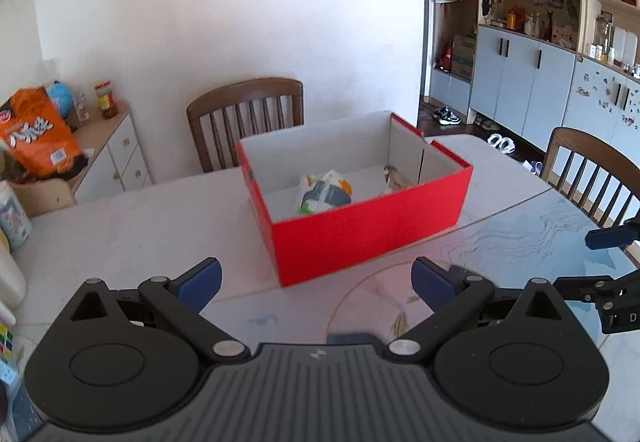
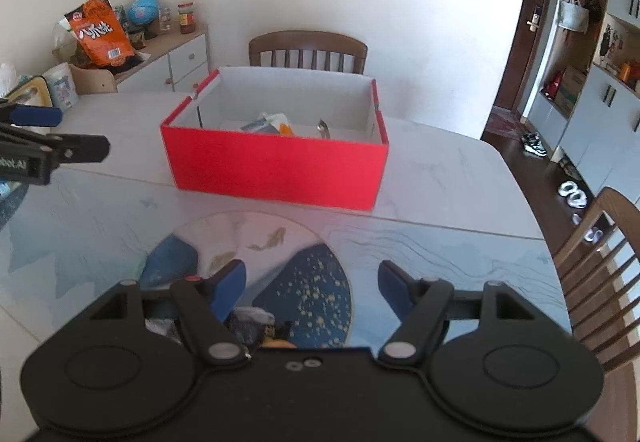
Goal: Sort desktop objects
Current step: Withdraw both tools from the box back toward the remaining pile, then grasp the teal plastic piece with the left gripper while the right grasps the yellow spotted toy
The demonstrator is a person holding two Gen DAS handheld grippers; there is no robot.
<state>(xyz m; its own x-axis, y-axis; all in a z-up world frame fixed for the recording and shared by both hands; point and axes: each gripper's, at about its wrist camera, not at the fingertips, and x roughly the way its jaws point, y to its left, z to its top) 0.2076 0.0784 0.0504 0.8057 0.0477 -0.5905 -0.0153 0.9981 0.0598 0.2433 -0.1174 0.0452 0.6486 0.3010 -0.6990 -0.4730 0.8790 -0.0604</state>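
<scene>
Red cardboard box (image 1: 360,238), open-topped, white inside, with a partition wall near one end: stands on the pale marble-patterned table (image 1: 140,226), centre of the left wrist view, upper centre of the right wrist view (image 2: 276,170). Contents: one white, orange and dark printed packet (image 1: 324,194) lying on the box floor, and a metal item (image 2: 323,128) beside it, too small to identify. Left gripper (image 1: 316,280), black with blue pads: bottom of its own view, jaws spread wide, nothing between them, hanging above the table short of the box. Right gripper (image 2: 312,282), same make: bottom of its view, jaws likewise well apart and empty, over a round blue, gold-speckled mat (image 2: 256,262) with fish motifs. A crumpled dark wrapper (image 2: 252,324) lies on the mat just under the right gripper's body, partly hidden. Brown wooden chair (image 2: 308,50): behind the box, against the white wall. Orange snack bag (image 2: 100,32): upper left, on a white side cabinet (image 2: 180,58).
</scene>
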